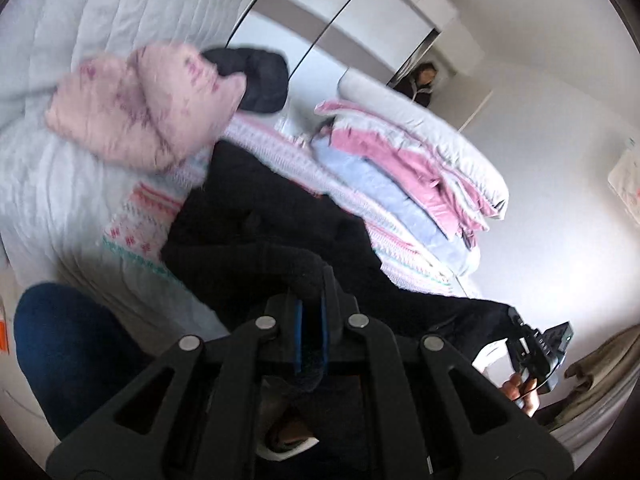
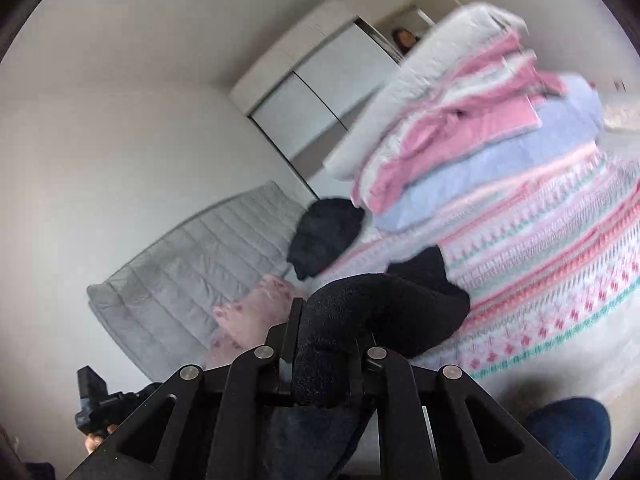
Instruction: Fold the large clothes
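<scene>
left wrist view: left hand-held gripper point(image 1: 311, 300) at lower centre clamps the black garment point(image 1: 256, 216). right wrist view: right hand-held gripper point(image 2: 322, 320) likewise pinches it above the bed point(image 2: 560, 280).

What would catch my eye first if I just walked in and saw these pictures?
Probably the black fleecy garment, pinched at the bottom of each view by the left tool and the right tool and lifted over the bed. Next, the tall stack of folded pink, white and lilac clothes on the patterned blanket, and a pale pink puffy jacket lying on the grey quilted mattress.
</scene>
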The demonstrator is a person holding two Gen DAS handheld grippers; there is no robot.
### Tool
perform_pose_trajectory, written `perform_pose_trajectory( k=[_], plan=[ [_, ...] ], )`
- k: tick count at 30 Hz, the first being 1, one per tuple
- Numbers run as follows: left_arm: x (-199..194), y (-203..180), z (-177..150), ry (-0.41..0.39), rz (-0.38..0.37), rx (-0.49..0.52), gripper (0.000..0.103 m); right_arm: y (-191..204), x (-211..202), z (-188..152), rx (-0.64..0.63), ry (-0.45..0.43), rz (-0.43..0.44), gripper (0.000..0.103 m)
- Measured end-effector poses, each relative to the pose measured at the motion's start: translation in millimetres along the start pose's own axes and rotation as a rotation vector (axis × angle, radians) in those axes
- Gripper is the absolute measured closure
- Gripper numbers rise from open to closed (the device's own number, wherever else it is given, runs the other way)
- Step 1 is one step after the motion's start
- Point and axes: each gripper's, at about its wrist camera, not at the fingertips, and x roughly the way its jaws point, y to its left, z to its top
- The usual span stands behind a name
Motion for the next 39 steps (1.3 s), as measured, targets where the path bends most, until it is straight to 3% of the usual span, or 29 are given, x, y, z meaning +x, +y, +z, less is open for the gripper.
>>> perform_pose_trajectory(
  k=[3, 9, 13, 16, 21, 24, 29, 33, 36, 37, 39],
  plan=[
    [15.6, 3.2, 17.3, 0.010, 0.000, -0.019, 0.095, -5.8, 21.5, 5.1, 0.015, 0.019, 0.019, 0.089],
    [63.7, -13.5, 88.3, -0.029, -0.008, -0.038, 0.095, 1.5, 80.2, 57.6, 0.024, -0.001, 0.069, 0.088],
    [127.7, -19.8, 154.2, -0.034, 0.007, -0.069, 0.094, -6.9, 160.7, 110.8, 0.086, 0.030, 0.068, 0.088],
    [195.4, -8.3, 201.7, -0.044, 0.082, -0.127, 0.094, -24.2, 221.0, 140.9, 0.122, 0.032, -0.011, 0.087],
    [295.2, 37.0, 246.2, -0.041, 0.244, -0.152, 0.092, -104.8, 331.3, 166.1, 0.266, 0.091, -0.191, 0.087],
    [356.1, 59.4, 258.5, 0.060, 0.342, -0.034, 0.092, -174.2, 392.8, 158.5, 0.390, 0.187, -0.300, 0.087],
    [413.5, 94.2, 258.8, 0.188, 0.379, -0.010, 0.087, -242.9, 459.9, 146.6, 0.537, 0.340, -0.321, 0.082],
    [417.9, 100.0, 264.1, 0.254, 0.320, 0.014, 0.085, -263.0, 470.2, 146.4, 0.592, 0.387, -0.251, 0.077],
    [403.8, 121.8, 272.9, 0.233, 0.189, -0.115, 0.083, -283.2, 456.3, 149.8, 0.752, 0.356, -0.116, 0.071],
    [393.9, 129.7, 276.8, 0.211, 0.126, -0.179, 0.079, -284.2, 452.0, 151.5, 0.773, 0.337, -0.087, 0.070],
    [379.4, 134.0, 280.2, 0.159, 0.073, -0.214, 0.064, -280.8, 446.8, 153.1, 0.799, 0.319, -0.045, 0.065]
  ],
)
